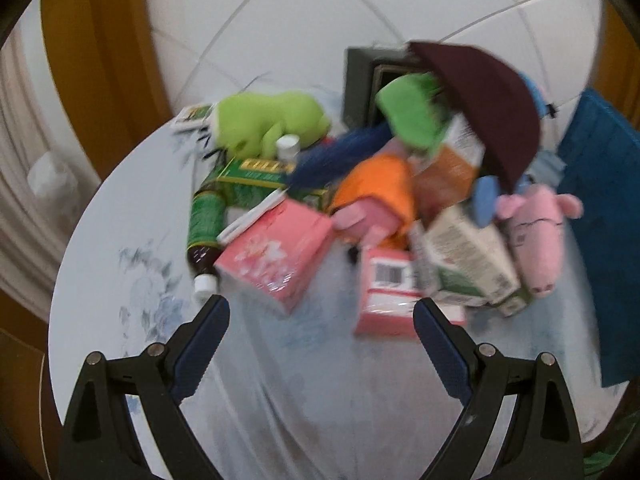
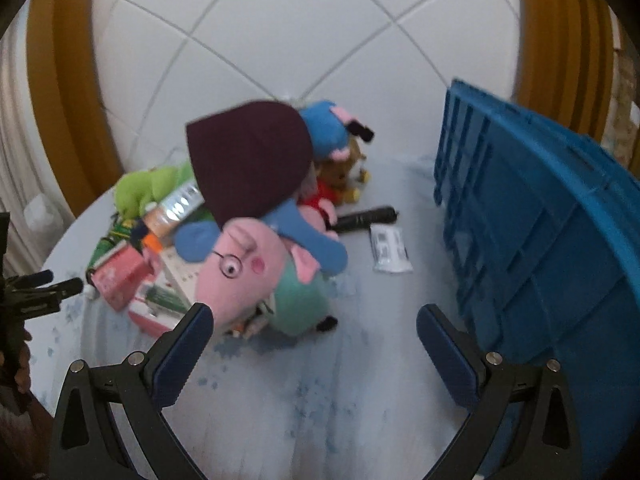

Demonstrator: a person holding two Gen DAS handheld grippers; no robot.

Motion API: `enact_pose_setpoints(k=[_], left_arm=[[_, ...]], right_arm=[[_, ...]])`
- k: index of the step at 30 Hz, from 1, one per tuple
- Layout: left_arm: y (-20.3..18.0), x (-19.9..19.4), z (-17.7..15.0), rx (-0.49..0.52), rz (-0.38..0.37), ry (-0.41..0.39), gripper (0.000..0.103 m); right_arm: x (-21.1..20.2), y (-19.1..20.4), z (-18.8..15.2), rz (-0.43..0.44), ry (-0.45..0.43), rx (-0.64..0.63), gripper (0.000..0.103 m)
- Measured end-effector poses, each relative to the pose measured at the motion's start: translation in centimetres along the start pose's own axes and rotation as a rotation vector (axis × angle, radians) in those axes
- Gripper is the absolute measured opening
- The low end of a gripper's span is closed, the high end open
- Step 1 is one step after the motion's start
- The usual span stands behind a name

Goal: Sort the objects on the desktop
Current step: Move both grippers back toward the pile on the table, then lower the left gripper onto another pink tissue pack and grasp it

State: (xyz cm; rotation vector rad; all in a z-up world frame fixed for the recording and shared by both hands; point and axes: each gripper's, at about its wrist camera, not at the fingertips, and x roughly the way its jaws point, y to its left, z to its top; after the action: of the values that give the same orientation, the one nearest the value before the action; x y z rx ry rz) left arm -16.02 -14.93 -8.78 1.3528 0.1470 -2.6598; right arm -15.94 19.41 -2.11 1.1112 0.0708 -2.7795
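Note:
A heap of objects lies on the round table (image 1: 132, 280). In the left wrist view it holds a pink box (image 1: 276, 256), a second pink box with a barcode (image 1: 388, 292), a green bottle (image 1: 206, 224), a green plush (image 1: 272, 124), a carton (image 1: 468, 264), a pink pig plush (image 1: 536, 232) and a dark maroon hat (image 1: 488, 108). My left gripper (image 1: 320, 312) is open, just short of the pink boxes. In the right wrist view my right gripper (image 2: 314, 320) is open in front of the pig plush (image 2: 256, 272), beside the blue crate (image 2: 540, 240).
A black flashlight (image 2: 366, 218) and a white packet (image 2: 390, 250) lie between the heap and the crate. A small bear plush (image 2: 340, 180) sits behind the pig. The left gripper's fingers (image 2: 52, 284) show at the left edge of the right wrist view. White floor tiles lie beyond the table.

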Motion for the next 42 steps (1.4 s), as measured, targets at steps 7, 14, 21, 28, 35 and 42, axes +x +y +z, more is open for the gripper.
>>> enact_pose_setpoints(k=[7,14,21,28,35,42], left_arm=[[3.1,3.9,1.8,-0.009,0.050,0.059,0.094],[3.6,11.0,4.3,0.114,0.028,0.208,0.094],[3.1,16.5,5.8,0.152,0.022,0.294,0.097],[3.1,18.1,6.0,0.110,-0.010,0.299,0.098],[3.9,15.0,2.0,0.010,0.007,0.323,0.097],[5.4,11.9,-1.8,-0.077,0.018,0.345,0.097]], right_arm=[[3.4,-1.0,0.6,0.003,0.057,0.019,0.103],[6.9,-0.6,0.9,0.002,0.127,0.026,0.103],[10.2,-0.8,0.9,-0.031,0.204,0.055,0.103],[11.9,1.8,2.7,0.011,0.203,-0.030,0.103],[12.0,8.4,5.9,0.257,0.127,-0.156,0.103],[14.8,14.3,5.3,0.393,0.197,-0.283,0.064]])
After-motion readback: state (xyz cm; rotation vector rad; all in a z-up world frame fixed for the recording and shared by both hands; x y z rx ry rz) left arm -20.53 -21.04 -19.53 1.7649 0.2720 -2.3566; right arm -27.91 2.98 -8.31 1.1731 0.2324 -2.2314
